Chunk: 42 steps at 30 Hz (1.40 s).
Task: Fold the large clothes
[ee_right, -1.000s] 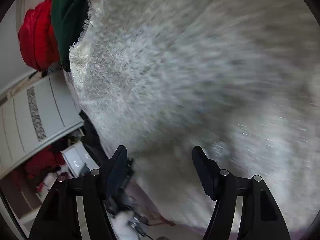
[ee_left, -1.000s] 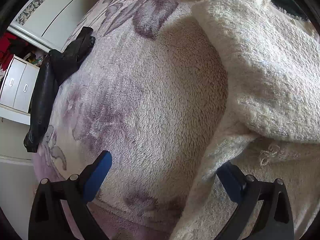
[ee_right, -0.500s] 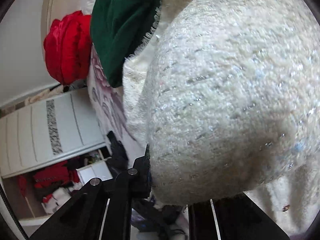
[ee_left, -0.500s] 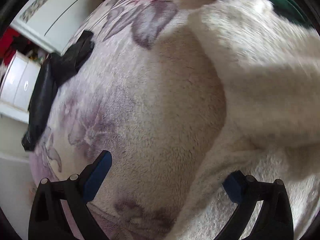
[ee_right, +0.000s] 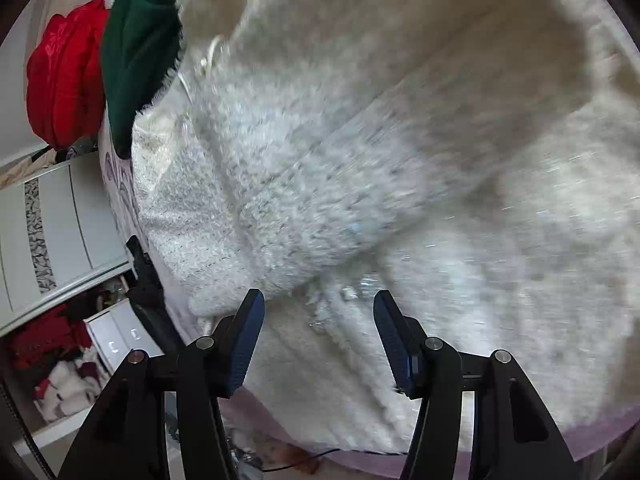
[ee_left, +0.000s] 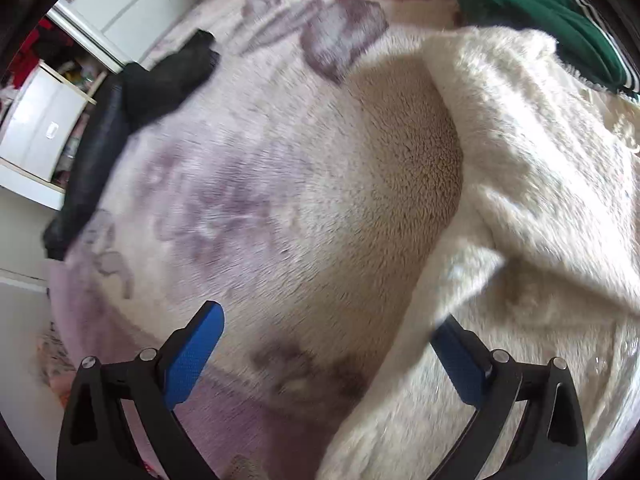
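A large fluffy cream-white garment (ee_left: 532, 184) lies on a bed covered by a pale floral fleece blanket (ee_left: 256, 184). Its sleeve is folded over the body and fills the right wrist view (ee_right: 360, 152). My left gripper (ee_left: 324, 356) is open and empty, low over the blanket at the garment's left edge; its right finger (ee_left: 460, 364) is next to the cream hem. My right gripper (ee_right: 318, 344) is open and empty, just above the garment near the folded sleeve end.
A black garment (ee_left: 132, 100) lies at the bed's left edge. A dark green garment (ee_left: 536, 12) lies at the far right, also in the right wrist view (ee_right: 136, 60), next to a red bundle (ee_right: 64, 76). White cabinets and drawers (ee_left: 36, 128) stand beside the bed.
My right gripper was shut on the sleeve half a second ago; it has let go and stands open above the garment. My left gripper has drawn back a little, still open.
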Each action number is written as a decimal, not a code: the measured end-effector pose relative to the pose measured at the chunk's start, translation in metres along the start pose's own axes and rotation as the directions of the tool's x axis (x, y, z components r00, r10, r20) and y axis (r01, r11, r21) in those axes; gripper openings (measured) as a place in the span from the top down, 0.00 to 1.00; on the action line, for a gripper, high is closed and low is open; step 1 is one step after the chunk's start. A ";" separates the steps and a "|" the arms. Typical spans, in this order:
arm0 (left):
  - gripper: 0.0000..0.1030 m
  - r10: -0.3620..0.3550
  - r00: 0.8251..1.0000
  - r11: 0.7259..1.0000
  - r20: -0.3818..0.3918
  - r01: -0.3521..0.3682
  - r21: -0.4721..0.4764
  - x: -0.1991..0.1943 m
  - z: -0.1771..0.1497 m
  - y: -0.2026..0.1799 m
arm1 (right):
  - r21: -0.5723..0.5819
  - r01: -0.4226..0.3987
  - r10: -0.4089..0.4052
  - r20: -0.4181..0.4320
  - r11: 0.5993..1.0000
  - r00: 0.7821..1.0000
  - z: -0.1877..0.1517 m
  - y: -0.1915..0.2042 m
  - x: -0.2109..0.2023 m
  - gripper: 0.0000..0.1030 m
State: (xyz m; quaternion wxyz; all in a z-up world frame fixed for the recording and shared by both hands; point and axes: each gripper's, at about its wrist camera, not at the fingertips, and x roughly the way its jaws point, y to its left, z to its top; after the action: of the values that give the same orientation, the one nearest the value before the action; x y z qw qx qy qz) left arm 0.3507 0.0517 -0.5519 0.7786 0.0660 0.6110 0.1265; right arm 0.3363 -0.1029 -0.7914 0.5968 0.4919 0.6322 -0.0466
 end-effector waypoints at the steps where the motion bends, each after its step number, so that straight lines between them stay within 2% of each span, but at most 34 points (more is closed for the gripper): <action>1: 0.00 0.009 1.000 1.000 0.010 -0.009 0.000 -0.006 -0.004 -0.001 | -0.011 0.029 -0.028 0.042 1.000 0.999 0.000 -0.003 -0.018 0.42; 2: 0.00 0.026 0.999 1.000 0.030 -0.026 -0.001 -0.015 -0.008 -0.004 | -0.017 0.067 -0.065 0.093 0.998 0.994 0.003 -0.007 -0.039 0.42; 3: 0.00 0.045 0.997 0.999 0.055 -0.045 0.002 -0.024 -0.011 -0.006 | -0.019 0.109 -0.105 0.157 0.994 0.982 0.010 -0.013 -0.059 0.39; 4: 0.00 0.060 0.996 0.998 0.073 -0.060 0.005 -0.030 -0.013 -0.010 | -0.021 0.134 -0.127 0.195 0.991 0.973 0.018 -0.020 -0.070 0.31; 5: 0.00 0.078 0.993 0.997 0.093 -0.080 0.009 -0.038 -0.015 -0.014 | -0.018 0.158 -0.150 0.222 0.987 0.963 0.030 -0.026 -0.077 0.29; 7: 0.00 0.101 0.988 0.995 0.119 -0.103 0.012 -0.047 -0.017 -0.020 | -0.012 0.165 -0.158 0.232 0.986 0.960 0.055 -0.046 -0.088 0.29; 9: 0.00 0.120 0.985 0.992 0.126 -0.122 0.013 -0.052 -0.022 -0.027 | -0.028 0.115 -0.109 0.175 0.993 0.979 0.082 -0.054 -0.079 0.31; 10: 0.00 0.129 0.983 0.991 0.129 -0.132 0.011 -0.054 -0.022 -0.030 | -0.032 0.081 -0.075 0.160 0.996 0.984 0.090 -0.057 -0.076 0.69; 11: 0.00 0.140 0.981 0.990 0.132 -0.143 0.010 -0.058 -0.026 -0.034 | -0.041 0.083 -0.076 0.161 0.996 0.984 0.097 -0.054 -0.074 0.93; 12: 0.00 0.153 0.980 0.988 0.128 -0.155 0.004 -0.062 -0.030 -0.038 | -0.068 0.095 -0.083 0.163 0.993 0.983 0.101 -0.046 -0.076 0.91; 15: 0.00 0.183 0.976 0.983 0.121 -0.179 -0.046 -0.080 -0.046 -0.046 | -0.207 0.112 -0.053 0.272 0.972 0.961 0.101 -0.009 -0.108 0.91; 17: 0.00 0.196 0.975 0.979 0.106 -0.189 -0.077 -0.088 -0.058 -0.055 | -0.255 0.098 -0.022 0.285 0.962 0.958 0.101 0.000 -0.131 0.91; 19: 0.00 0.222 0.972 0.972 0.081 -0.214 -0.092 -0.095 -0.073 -0.069 | -0.291 0.150 -0.063 0.287 0.945 0.956 0.109 0.000 -0.139 0.91; 21: 0.00 0.237 0.970 0.968 0.053 -0.231 -0.094 -0.103 -0.087 -0.085 | -0.358 0.236 -0.127 0.303 0.904 0.944 0.124 -0.007 -0.132 0.90; 22: 0.00 0.243 0.969 0.966 0.044 -0.238 -0.098 -0.108 -0.095 -0.094 | -0.390 0.262 -0.166 0.263 0.883 0.950 0.130 -0.015 -0.126 0.90; 23: 0.00 0.248 0.968 0.965 0.035 -0.244 -0.097 -0.112 -0.102 -0.102 | -0.409 0.266 -0.209 0.179 0.873 0.961 0.138 -0.026 -0.116 0.90; 24: 0.00 0.252 0.967 0.964 0.030 -0.248 -0.098 -0.116 -0.107 -0.109 | -0.408 0.242 -0.231 0.077 0.881 0.970 0.145 -0.035 -0.107 0.90; 25: 0.00 0.255 0.967 0.963 0.026 -0.251 -0.098 -0.119 -0.114 -0.118 | -0.408 0.204 -0.208 0.034 0.890 0.978 0.147 -0.042 -0.111 0.82; 26: 0.00 0.258 0.966 0.962 0.019 -0.256 -0.092 -0.121 -0.119 -0.126 | -0.425 0.174 -0.180 0.027 0.888 0.983 0.146 -0.049 -0.122 0.76; 28: 0.00 0.245 0.969 0.966 -0.009 -0.245 -0.077 -0.122 -0.132 -0.147 | -0.474 0.189 -0.181 0.061 0.860 0.982 0.140 -0.060 -0.144 0.42; 30: 0.00 0.233 0.972 0.971 -0.027 -0.234 -0.055 -0.119 -0.143 -0.166 | -0.506 0.191 -0.180 0.071 0.841 0.981 0.131 -0.081 -0.159 0.32; 33: 0.00 0.245 0.969 0.970 -0.027 -0.244 0.012 -0.112 -0.152 -0.200 | -0.547 0.212 -0.249 0.007 0.810 0.968 0.125 -0.108 -0.139 0.32; 35: 0.00 0.254 0.967 0.966 -0.027 -0.252 0.055 -0.106 -0.154 -0.221 | -0.591 0.279 -0.319 0.038 0.757 0.947 0.130 -0.116 -0.116 0.34; 36: 0.00 0.264 0.964 0.962 -0.030 -0.261 0.077 -0.104 -0.153 -0.229 | -0.599 0.320 -0.350 0.070 0.734 0.934 0.136 -0.118 -0.107 0.50; 37: 0.00 0.278 0.960 0.957 -0.024 -0.274 0.099 -0.103 -0.152 -0.238 | -0.589 0.371 -0.381 0.113 0.718 0.917 0.145 -0.123 -0.102 0.60; 38: 0.00 0.292 0.956 0.950 -0.009 -0.289 0.121 -0.104 -0.150 -0.246 | -0.569 0.380 -0.389 0.111 0.729 0.914 0.156 -0.128 -0.098 0.60; 39: 0.00 0.301 0.953 0.944 0.002 -0.299 0.141 -0.106 -0.148 -0.254 | -0.536 0.354 -0.381 0.063 0.767 0.922 0.168 -0.136 -0.096 0.59; 40: 0.00 0.308 0.951 0.940 0.009 -0.305 0.152 -0.109 -0.148 -0.261 | -0.531 0.347 -0.385 0.042 0.773 0.922 0.170 -0.137 -0.098 0.60; 42: 0.00 0.309 0.950 0.935 0.033 -0.310 0.174 -0.117 -0.146 -0.274 | -0.606 0.364 -0.419 0.055 0.707 0.906 0.158 -0.129 -0.113 0.58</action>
State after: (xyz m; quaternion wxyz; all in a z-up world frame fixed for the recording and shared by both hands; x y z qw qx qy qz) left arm 0.2152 -0.2512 -0.5483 0.7415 0.2305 0.5999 0.1927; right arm 0.3387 -0.3350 -0.8138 0.6700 0.1317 0.7286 0.0530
